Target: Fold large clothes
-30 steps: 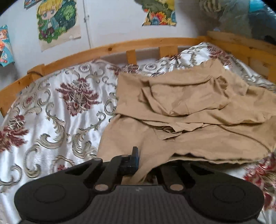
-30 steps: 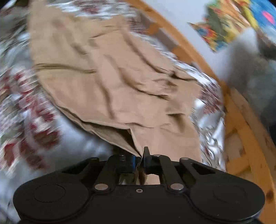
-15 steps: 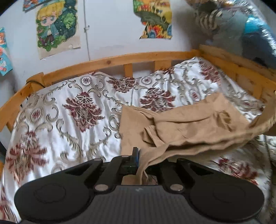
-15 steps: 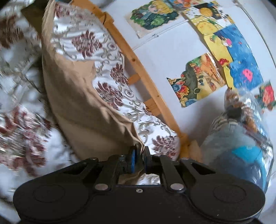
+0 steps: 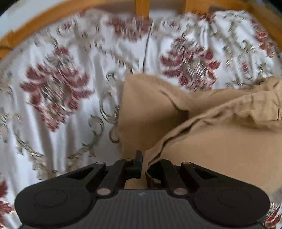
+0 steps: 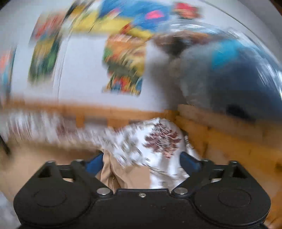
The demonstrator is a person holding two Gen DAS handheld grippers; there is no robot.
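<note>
A large tan cotton garment (image 5: 202, 126) lies crumpled on a bed dressed in a white satin cover with dark red and silver floral scrollwork (image 5: 58, 98), its bulk gathered toward the right side of the left wrist view. The black left tool (image 5: 141, 163) points steeply down at the bed with its jaws pinched tight on a fold of the tan cloth, which rises in a ridge from the jaws and runs up and to the right across the garment. A flat layer of the same fabric spreads beneath that ridge, its left edge resting on the patterned cover. An orange-brown pine bed rail with upright slats (image 5: 141, 8) curves across the top of that view.

The black right tool (image 6: 142, 162) points nearly level toward the corner of the bed frame, its blue-padded jaws opening and standing far apart. A hem of the tan garment (image 6: 123, 174) hangs loose in the gap beside the left pad, apparently touching no pad, with the floral cover (image 6: 158, 137) bunched behind it. Heavy blur smears this view. Beyond the rail, brightly coloured cartoon posters (image 6: 125, 65) hang on a pale wall, and a clear plastic bag stuffed with grey and blue items (image 6: 220, 70) sits at the right corner.
</note>
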